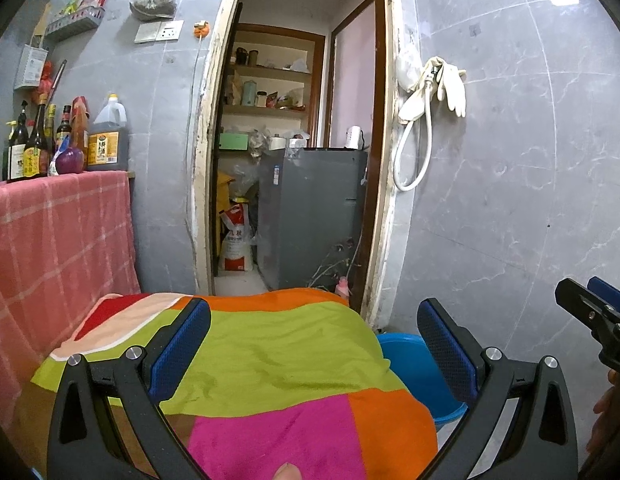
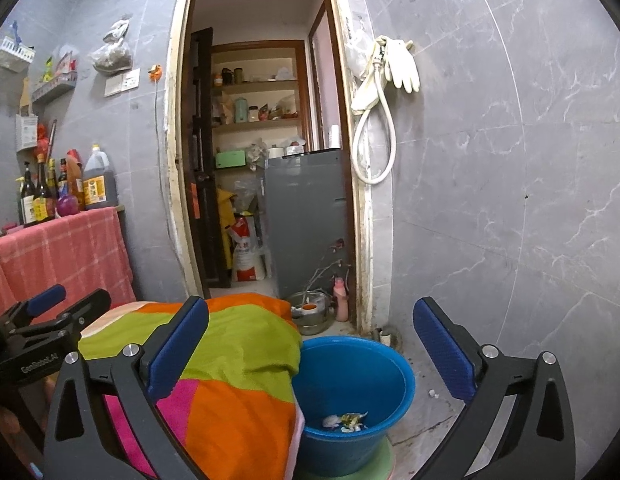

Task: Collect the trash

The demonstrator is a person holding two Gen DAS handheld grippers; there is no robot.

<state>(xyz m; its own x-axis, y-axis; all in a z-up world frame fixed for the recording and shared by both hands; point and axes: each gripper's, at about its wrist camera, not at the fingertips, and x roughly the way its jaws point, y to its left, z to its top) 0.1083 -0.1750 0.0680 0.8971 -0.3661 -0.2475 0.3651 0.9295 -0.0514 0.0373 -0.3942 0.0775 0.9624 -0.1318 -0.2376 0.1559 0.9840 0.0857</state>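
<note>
A blue plastic bucket (image 2: 350, 384) stands on the floor to the right of a table under a bright patchwork cloth (image 2: 238, 360). Scraps of trash (image 2: 346, 420) lie at the bucket's bottom. My right gripper (image 2: 310, 344) is open and empty, above the table edge and the bucket. My left gripper (image 1: 314, 344) is open and empty over the cloth (image 1: 270, 360); the bucket (image 1: 410, 368) shows partly behind its right finger. The right gripper (image 1: 590, 308) shows at the far right of the left wrist view. The left gripper (image 2: 50, 304) shows at the left of the right wrist view.
A counter with a pink checked cloth (image 1: 50, 232) holds sauce bottles (image 1: 30, 148) and a red onion (image 1: 69, 160). An open doorway (image 2: 266, 160) leads to a pantry with a grey fridge (image 2: 310, 220). Metal pots (image 2: 310, 312) and a pink bottle (image 2: 341, 300) sit by the door frame.
</note>
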